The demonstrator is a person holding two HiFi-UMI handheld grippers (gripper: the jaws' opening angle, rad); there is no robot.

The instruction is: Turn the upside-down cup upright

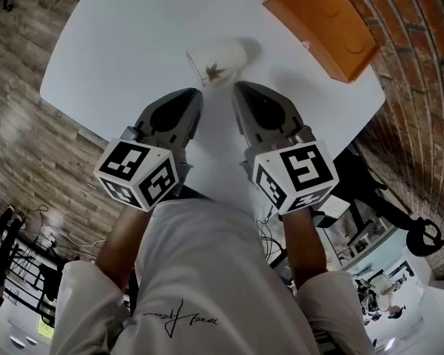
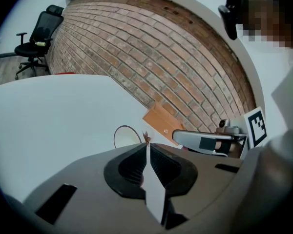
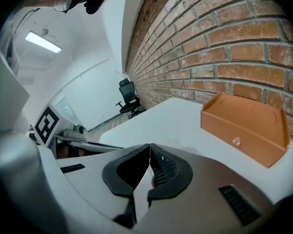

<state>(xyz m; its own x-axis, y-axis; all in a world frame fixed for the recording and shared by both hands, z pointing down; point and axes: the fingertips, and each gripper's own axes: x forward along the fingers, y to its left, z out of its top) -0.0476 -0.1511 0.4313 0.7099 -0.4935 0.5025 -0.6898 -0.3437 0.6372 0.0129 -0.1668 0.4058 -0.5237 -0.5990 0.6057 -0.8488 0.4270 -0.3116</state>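
Observation:
A white cup [image 1: 222,58] with a brown leaf print appears to lie on its side on the white table [image 1: 133,43], its thin brown rim toward the left. In the left gripper view the cup's [image 2: 127,136] open mouth shows just past the jaw tips. My left gripper [image 1: 197,95] is shut and empty, its tip just short of the cup's near side. My right gripper [image 1: 239,87] is also shut and empty, close beside the cup's right end. The left gripper [image 2: 147,146] and right gripper [image 3: 149,147] both show jaws pressed together. The right gripper view does not show the cup.
An orange tray [image 1: 322,24] sits at the table's far right corner against the brick wall [image 1: 422,65]; it also shows as the tray [image 3: 246,126]. The table's near edge runs just under both grippers. An office chair [image 2: 36,38] stands far off.

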